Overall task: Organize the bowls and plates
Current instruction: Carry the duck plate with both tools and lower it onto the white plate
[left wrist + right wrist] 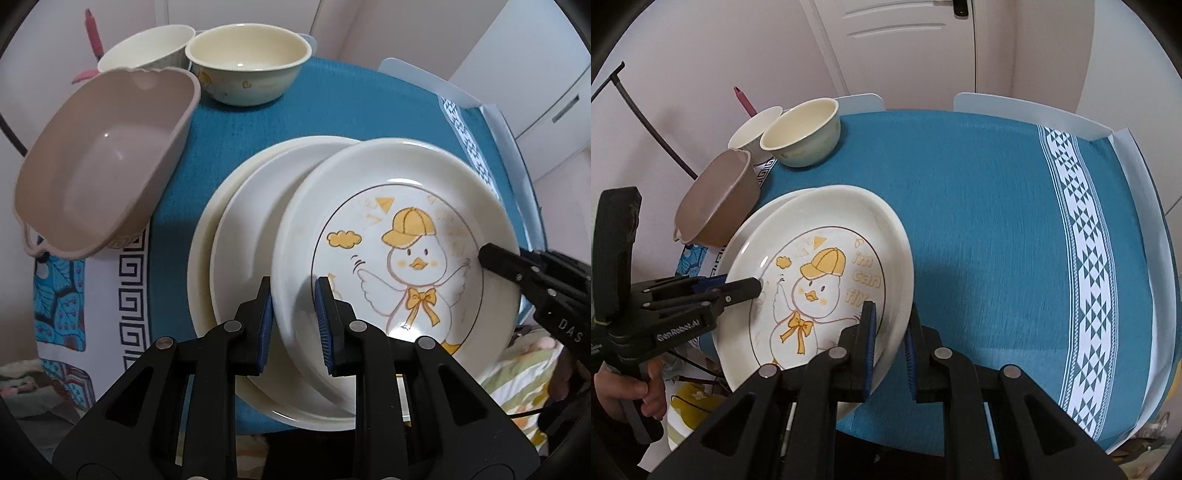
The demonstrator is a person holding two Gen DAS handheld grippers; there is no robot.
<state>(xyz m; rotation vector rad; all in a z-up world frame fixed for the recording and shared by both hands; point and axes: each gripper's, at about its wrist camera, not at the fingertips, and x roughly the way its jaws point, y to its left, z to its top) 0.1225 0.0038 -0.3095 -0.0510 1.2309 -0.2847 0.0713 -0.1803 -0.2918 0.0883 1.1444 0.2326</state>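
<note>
Cream duck plate (402,236) clamped at opposite rims by left hand-held gripper (294,295) and right hand-held gripper (891,319), tilted over the plate stack (229,229) directly beneath.

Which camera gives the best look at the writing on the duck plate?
The right wrist view: on the duck plate the yellow words "i'm can fly" beside the duck read clearly. In the left wrist view the same plate shows the duck well, but the lettering at its right is faint and blurred, partly behind the right tool.
</note>
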